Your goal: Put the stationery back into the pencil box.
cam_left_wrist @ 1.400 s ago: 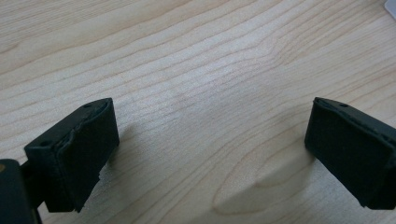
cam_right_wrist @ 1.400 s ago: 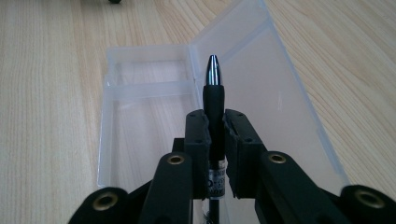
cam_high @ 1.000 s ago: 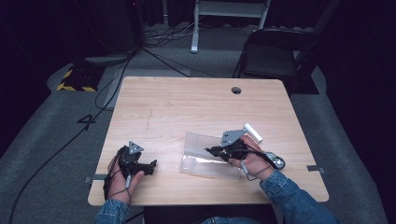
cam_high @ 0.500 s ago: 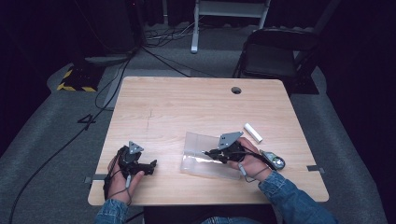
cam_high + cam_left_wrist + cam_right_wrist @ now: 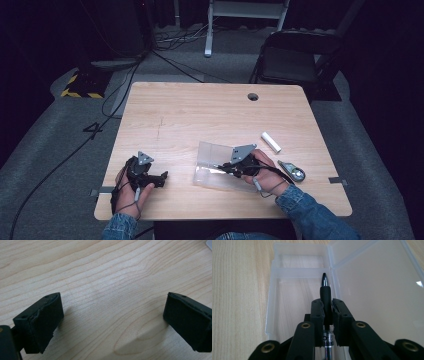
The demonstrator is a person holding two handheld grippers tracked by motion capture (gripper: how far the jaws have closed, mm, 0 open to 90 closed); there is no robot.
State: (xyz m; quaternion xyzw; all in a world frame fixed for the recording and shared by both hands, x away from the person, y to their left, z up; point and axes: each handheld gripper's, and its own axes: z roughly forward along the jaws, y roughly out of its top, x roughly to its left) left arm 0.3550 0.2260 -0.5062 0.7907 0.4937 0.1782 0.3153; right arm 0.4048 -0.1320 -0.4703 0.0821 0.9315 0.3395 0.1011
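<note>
Since a second ago the right gripper [image 5: 226, 169] has slid a little toward the person's left, farther over the clear plastic box [image 5: 216, 159], and it no longer covers the white tube [image 5: 271, 142], which now lies bare on the desk [image 5: 200, 115] just beyond the right hand [image 5: 267, 172]. The left gripper [image 5: 159, 178] and the left hand [image 5: 131, 186] under it have kept their place near the front left edge of the desk.

The right gripper's fingers [image 5: 317, 311] are clenched on a black pen [image 5: 326, 293], gripping it at its rubber sleeve. The pen's tip points forward over the narrow tray half of the open box [image 5: 299, 290], whose flat lid lies spread out beside it, to the right in the right gripper view. Whether the pen touches the box floor cannot be told.

The left gripper's fingers [image 5: 42, 320] stand released and wide apart, with only bare wood [image 5: 107, 290] between them.

Counted: two grippers, one in each hand; one pen; one clear box; one white tube; one small dark and silver object [image 5: 292, 171] on the desk just right of the right hand, too small to name. Past the desk stand one black folding chair [image 5: 295, 60] and one yellow-and-black striped block [image 5: 80, 87] on the floor.
</note>
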